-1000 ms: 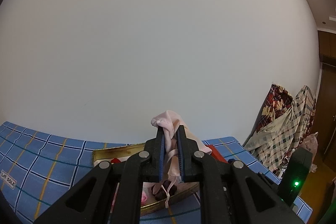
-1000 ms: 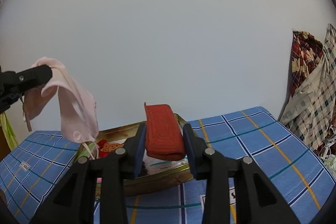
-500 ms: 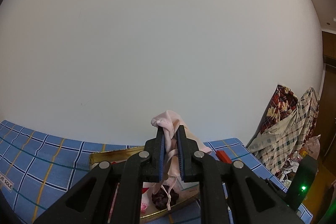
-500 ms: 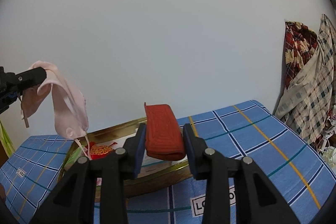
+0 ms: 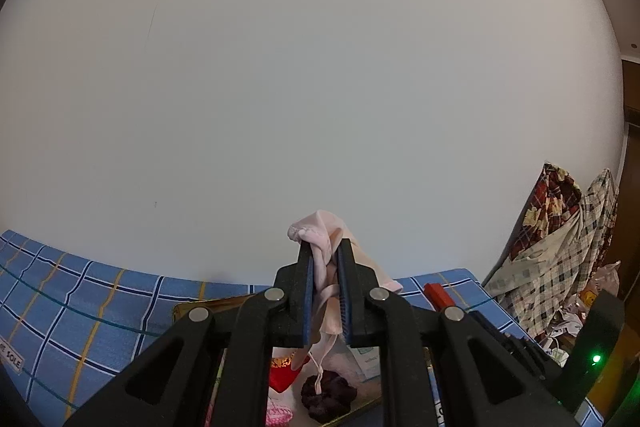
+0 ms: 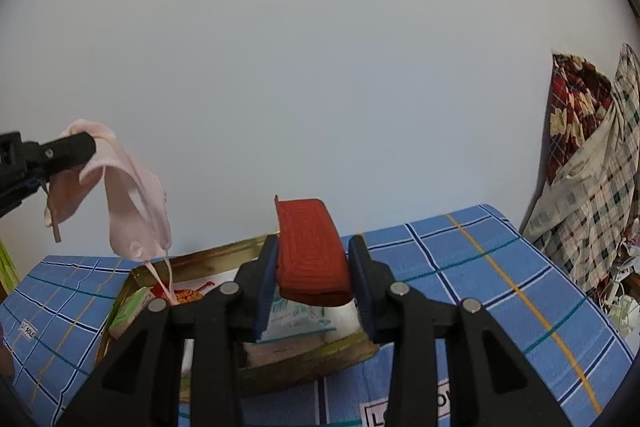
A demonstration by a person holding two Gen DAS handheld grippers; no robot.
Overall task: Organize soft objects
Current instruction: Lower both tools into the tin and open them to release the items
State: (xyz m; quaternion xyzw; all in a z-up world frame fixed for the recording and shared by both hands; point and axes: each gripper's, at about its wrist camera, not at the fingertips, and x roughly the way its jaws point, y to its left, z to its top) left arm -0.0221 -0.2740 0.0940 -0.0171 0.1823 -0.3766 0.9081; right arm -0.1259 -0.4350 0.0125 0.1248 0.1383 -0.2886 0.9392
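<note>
My left gripper (image 5: pixel 325 250) is shut on a pale pink drawstring pouch (image 5: pixel 320 233) and holds it high above a gold tin box (image 5: pixel 208 307). The pouch also shows at the left of the right wrist view (image 6: pixel 132 203), hanging with its cords over the box (image 6: pixel 200 257). My right gripper (image 6: pixel 314 247) is shut on a folded red cloth (image 6: pixel 310 251), held above the box. Inside the box lie a dark purple scrunchie (image 5: pixel 328 397), a red pouch (image 5: pixel 282 375) and a pink knitted piece (image 5: pixel 278 415).
The box stands on a blue checked cloth (image 6: pixel 480 267) in front of a plain white wall. A pile of checked and floral fabrics (image 6: pixel 592 163) leans at the right. A green packet (image 6: pixel 130 309) and a white packet (image 6: pixel 296 315) sit in the box.
The left gripper has risen with the pink pouch, so the box sits lower in its view. The right gripper with the red cloth has turned slightly left.
</note>
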